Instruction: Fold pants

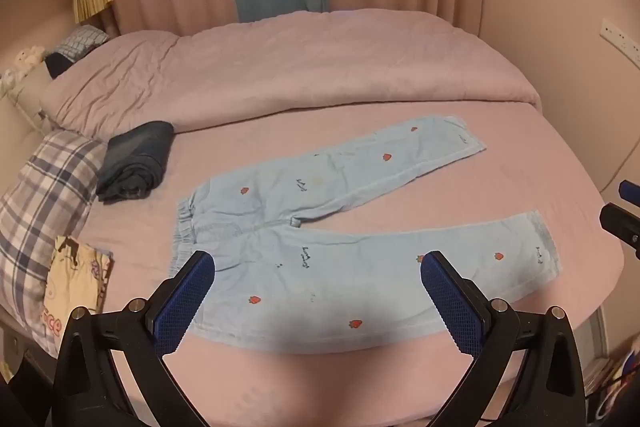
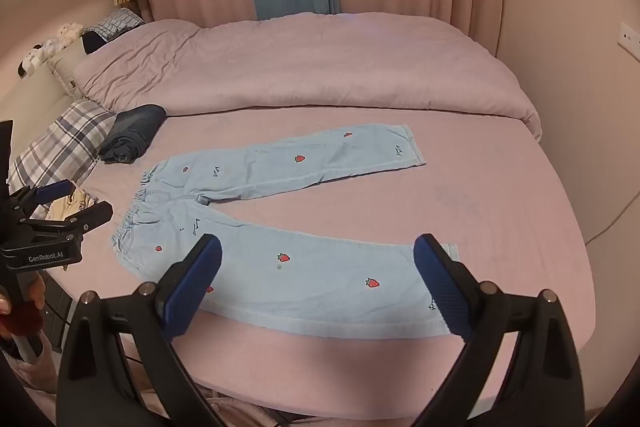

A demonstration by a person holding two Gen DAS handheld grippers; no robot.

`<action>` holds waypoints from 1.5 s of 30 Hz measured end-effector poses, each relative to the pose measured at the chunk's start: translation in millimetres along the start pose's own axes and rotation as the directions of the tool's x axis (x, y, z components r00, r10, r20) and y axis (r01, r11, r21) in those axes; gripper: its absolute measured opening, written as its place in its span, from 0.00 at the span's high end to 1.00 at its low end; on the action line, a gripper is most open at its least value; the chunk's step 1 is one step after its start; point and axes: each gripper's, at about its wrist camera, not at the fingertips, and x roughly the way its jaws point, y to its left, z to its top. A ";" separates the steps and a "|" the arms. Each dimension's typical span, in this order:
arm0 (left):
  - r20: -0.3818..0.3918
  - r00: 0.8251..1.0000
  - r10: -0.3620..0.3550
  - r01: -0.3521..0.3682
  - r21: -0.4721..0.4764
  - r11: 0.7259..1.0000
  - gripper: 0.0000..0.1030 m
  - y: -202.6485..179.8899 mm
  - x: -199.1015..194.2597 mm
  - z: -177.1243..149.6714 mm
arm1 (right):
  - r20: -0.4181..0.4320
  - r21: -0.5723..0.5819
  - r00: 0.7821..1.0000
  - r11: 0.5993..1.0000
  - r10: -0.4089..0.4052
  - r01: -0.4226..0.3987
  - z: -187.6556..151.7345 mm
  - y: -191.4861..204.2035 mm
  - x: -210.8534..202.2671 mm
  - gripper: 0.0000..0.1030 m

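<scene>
While the pants [image 1: 320, 227] lie flat and spread in a V on the bed [image 1: 520, 155], your left gripper [image 1: 318, 263] hovers over the near leg with fingers wide and empty; pinch by the gathered waistband. From the right, the right gripper [image 2: 318, 247] gapes empty near the cuff: thin, soft cotton, so grab both layers.

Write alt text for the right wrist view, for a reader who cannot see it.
Light blue pants with red strawberry prints lie spread flat, legs apart, on a pink bed, below the open right gripper, which holds nothing. A folded dark garment sits beside a plaid pillow at far left, and the left gripper shows at the left edge.
</scene>
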 end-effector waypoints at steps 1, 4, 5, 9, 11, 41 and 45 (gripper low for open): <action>-0.012 1.000 0.007 -0.007 0.007 1.000 0.00 -1.9 2.5 -0.8 | -0.002 0.001 1.000 1.000 0.001 -0.001 0.0 -0.2 0.3 0.06; -0.005 1.000 0.015 -0.015 0.003 1.000 0.00 -5.9 0.3 -4.1 | -0.001 0.000 1.000 1.000 0.000 0.000 0.0 -0.4 0.9 0.06; -0.013 1.000 0.014 -0.014 0.003 1.000 0.00 -7.4 2.1 -0.8 | -0.001 0.000 1.000 1.000 0.001 -0.001 0.0 -0.6 1.1 0.06; -0.007 1.000 -0.004 0.004 -0.010 1.000 0.00 -1.1 3.5 -5.5 | -0.003 -0.004 1.000 1.000 0.000 0.000 -0.4 2.7 0.9 0.06; -0.007 1.000 -0.004 0.003 -0.016 1.000 0.00 1.6 4.6 -0.5 | -0.001 -0.004 1.000 1.000 0.000 0.000 -0.2 6.9 1.7 0.06; -0.007 1.000 -0.004 0.004 -0.029 1.000 0.00 5.5 8.3 -1.5 | -0.006 -0.010 1.000 1.000 -0.003 0.003 -0.7 6.8 5.7 0.06; -0.003 1.000 -0.003 0.003 -0.031 1.000 0.00 6.7 7.4 -1.6 | -0.007 -0.007 1.000 1.000 -0.002 0.002 -0.6 5.8 5.9 0.06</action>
